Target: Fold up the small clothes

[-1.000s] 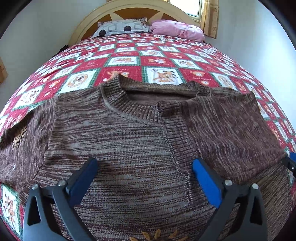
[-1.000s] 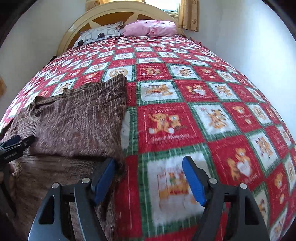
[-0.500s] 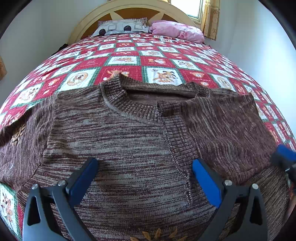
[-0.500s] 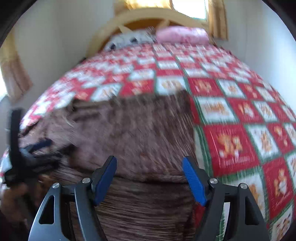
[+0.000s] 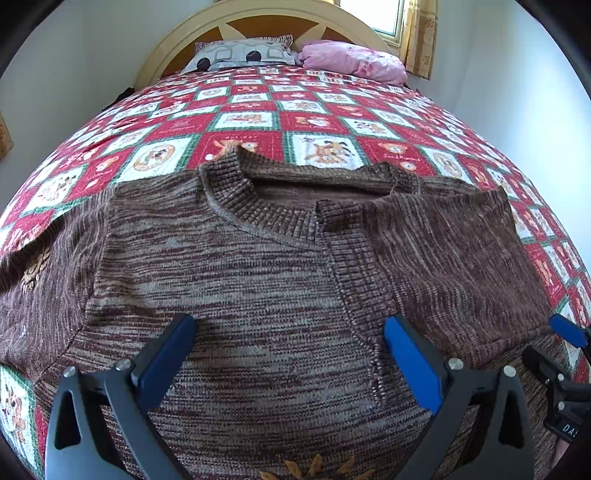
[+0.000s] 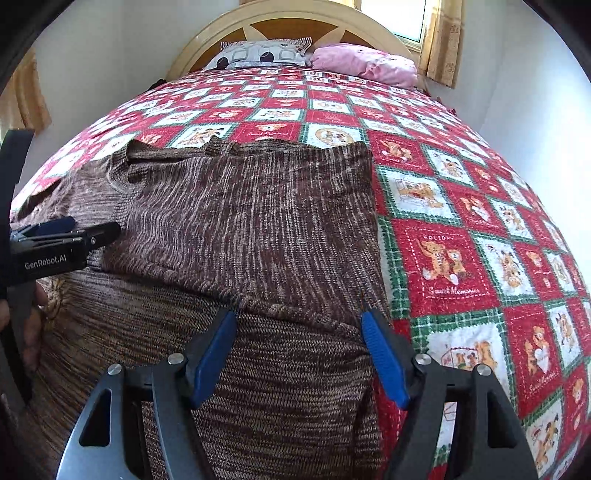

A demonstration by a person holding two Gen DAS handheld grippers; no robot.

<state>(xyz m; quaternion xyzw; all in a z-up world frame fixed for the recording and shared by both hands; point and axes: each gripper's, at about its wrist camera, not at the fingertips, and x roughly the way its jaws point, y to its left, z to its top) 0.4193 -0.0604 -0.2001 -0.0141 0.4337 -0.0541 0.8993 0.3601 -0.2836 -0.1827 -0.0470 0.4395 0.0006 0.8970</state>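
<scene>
Your right gripper (image 6: 299,350) has swung back over the sweater (image 5: 266,280) since a second ago, when it pointed mostly at bare quilt beside the garment; now its blue fingers (image 6: 214,354) straddle the hem of the folded-over sleeve (image 6: 251,221), spread apart with nothing between them. Your left gripper (image 5: 288,362) has barely shifted and hangs over the sweater's chest, fingers (image 5: 166,358) wide open and empty. You have the brown knit sweater lying flat on the red patchwork quilt (image 5: 314,122), neckline (image 5: 258,206) toward the headboard (image 5: 258,22), one sleeve folded across the body. Beyond the sweater, against the headboard, sit a patterned pillow (image 5: 240,53) and a pink pillow (image 5: 351,61).
</scene>
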